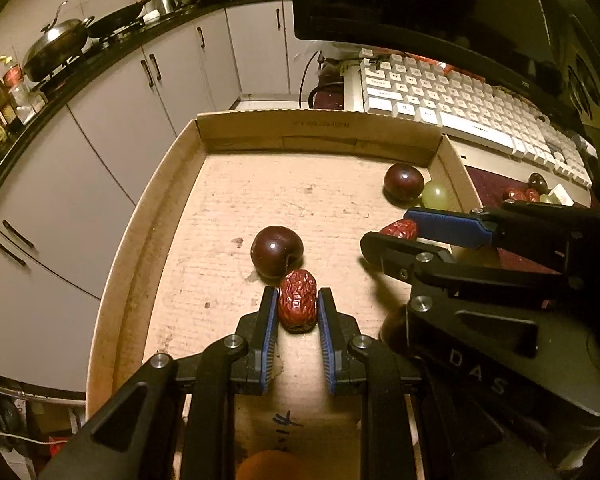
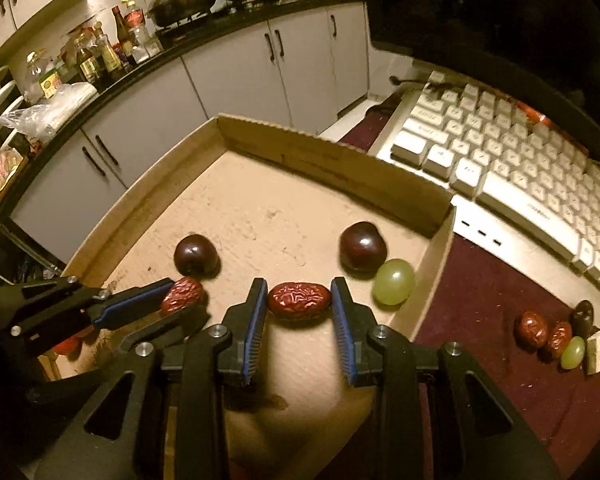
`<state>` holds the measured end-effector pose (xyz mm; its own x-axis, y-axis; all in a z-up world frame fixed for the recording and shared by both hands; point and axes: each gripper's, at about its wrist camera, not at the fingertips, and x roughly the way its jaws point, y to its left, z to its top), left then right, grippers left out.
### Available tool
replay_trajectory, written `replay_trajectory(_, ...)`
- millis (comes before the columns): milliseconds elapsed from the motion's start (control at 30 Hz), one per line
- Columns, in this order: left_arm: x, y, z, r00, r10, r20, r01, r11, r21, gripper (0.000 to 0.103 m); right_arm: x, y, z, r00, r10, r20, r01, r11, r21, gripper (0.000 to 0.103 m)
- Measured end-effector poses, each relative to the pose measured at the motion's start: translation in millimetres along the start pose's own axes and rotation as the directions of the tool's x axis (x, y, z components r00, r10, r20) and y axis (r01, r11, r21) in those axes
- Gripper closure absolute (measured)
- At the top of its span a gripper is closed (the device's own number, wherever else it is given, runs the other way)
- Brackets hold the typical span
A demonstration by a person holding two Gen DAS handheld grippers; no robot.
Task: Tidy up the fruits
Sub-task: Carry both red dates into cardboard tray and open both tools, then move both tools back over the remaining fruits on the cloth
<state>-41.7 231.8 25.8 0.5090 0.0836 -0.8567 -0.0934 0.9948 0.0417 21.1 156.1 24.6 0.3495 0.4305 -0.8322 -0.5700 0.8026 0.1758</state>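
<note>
Both tools over the cardboard tray [image 1: 160, 216].
My left tool [image 1: 298, 300] grips one red date [image 1: 298, 300]; my right tool [image 2: 299, 298] grips another date [image 2: 299, 299].

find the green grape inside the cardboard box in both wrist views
Left wrist: green grape at right of centre, by the box's right wall, beside a dark plum.
Right wrist: green grape right of centre, just below-right of that plum.
Shared landmark: white keyboard.

Two wrinkled red dates [image 1: 297, 300] [image 2: 299, 299], tong-held over cardboard tray [image 2: 260, 208]
</note>
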Motion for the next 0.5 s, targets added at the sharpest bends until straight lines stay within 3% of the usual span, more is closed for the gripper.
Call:
replay_trajectory(100,0.1,0.9,0.3,1.000,0.001,-0.004,-0.001,1.000,-0.019,0.079,-0.3,0.9,-0.3,1.000,-0.003,-0.002,0.003,1.000,-0.004,0.068)
replay_trajectory(167,-0.9,1.4,-0.4,1.000,0.001,-0.001,-0.001,0.999,-0.033,0.065,-1.6,-1.0,-0.6,1.000,0.010,0.002,-0.010,1.000,0.007,0.068)
replay_trajectory(233,-4.1,2.9,-1.5,1.000,0.020,0.017,-0.019,0.999,-0.048,0.043,-3.4,-2.6,-1.5,1.000,0.028,0.006,-0.028,1.000,0.011,0.066)
replay_trajectory(333,-11.8,5.0,-3.1,0.998,0.041,0.049,-0.038,0.997,-0.066,0.042,-11.9,-4.4,-3.9,0.999,0.042,0.030,-0.043,0.999,0.008,0.056)
replay_trajectory(500,-31.0,4.7,-7.2,0.994,0.019,0.106,-0.006,0.993,-0.119,0.037,-45.6,-18.4,-7.4,0.988,0.070,0.137,-0.074,0.997,0.023,0.056)
